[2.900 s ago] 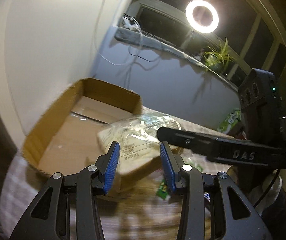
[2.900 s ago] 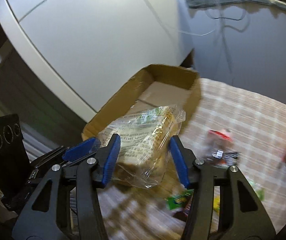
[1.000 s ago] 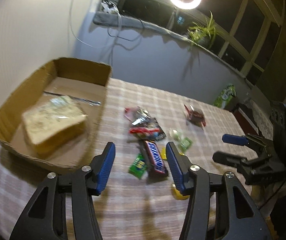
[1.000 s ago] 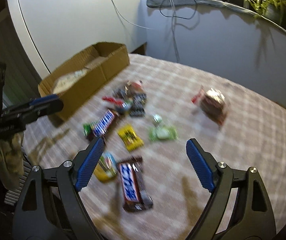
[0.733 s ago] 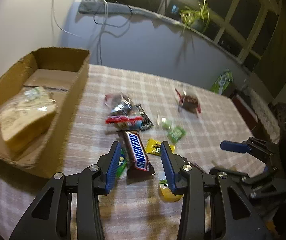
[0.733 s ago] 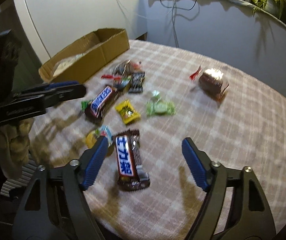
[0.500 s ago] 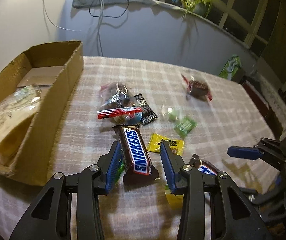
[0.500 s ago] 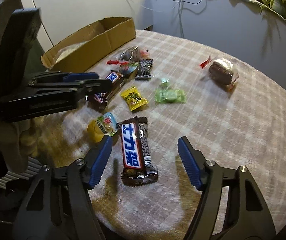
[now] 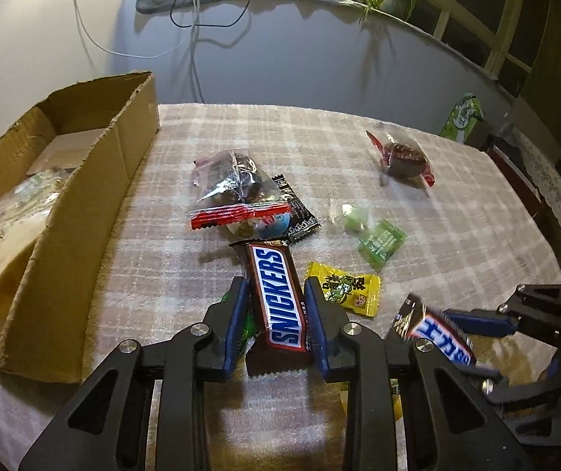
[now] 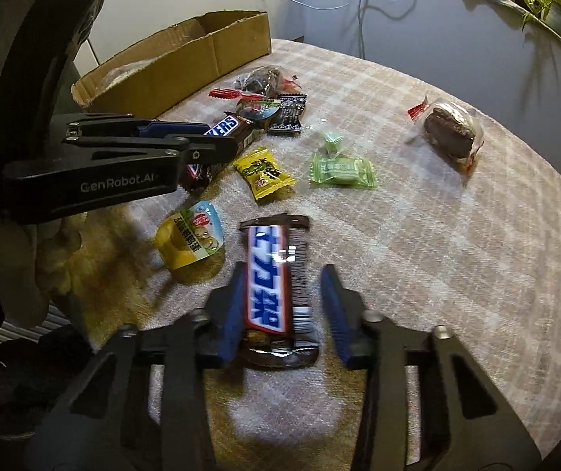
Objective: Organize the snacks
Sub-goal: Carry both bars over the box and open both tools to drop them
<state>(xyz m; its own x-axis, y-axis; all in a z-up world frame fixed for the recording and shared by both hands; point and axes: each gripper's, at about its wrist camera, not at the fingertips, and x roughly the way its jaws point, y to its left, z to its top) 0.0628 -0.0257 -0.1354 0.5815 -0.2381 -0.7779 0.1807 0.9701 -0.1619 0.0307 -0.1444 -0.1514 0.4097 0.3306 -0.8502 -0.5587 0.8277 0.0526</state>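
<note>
A: Both grippers were lowered since approx. 1 s ago. L gripper [image 9: 276, 314]?
B: Closing; Snickers bar [image 9: 280, 298] is pinched, on tablecloth [image 9: 457, 235].
A: R gripper [image 10: 282, 306]?
B: Closing round second bar [image 10: 270, 286]; one pad not touching.

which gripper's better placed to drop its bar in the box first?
Left, probably. The left gripper is closing with its fingers against the Snickers bar, right beside the cardboard box. The right gripper still shows a gap beside the second bar, farther away.

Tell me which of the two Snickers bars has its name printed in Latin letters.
The Snickers bar between the left gripper fingers, reading SNICKERS in Latin letters. The other bar, at the right gripper, carries Chinese characters.
</note>
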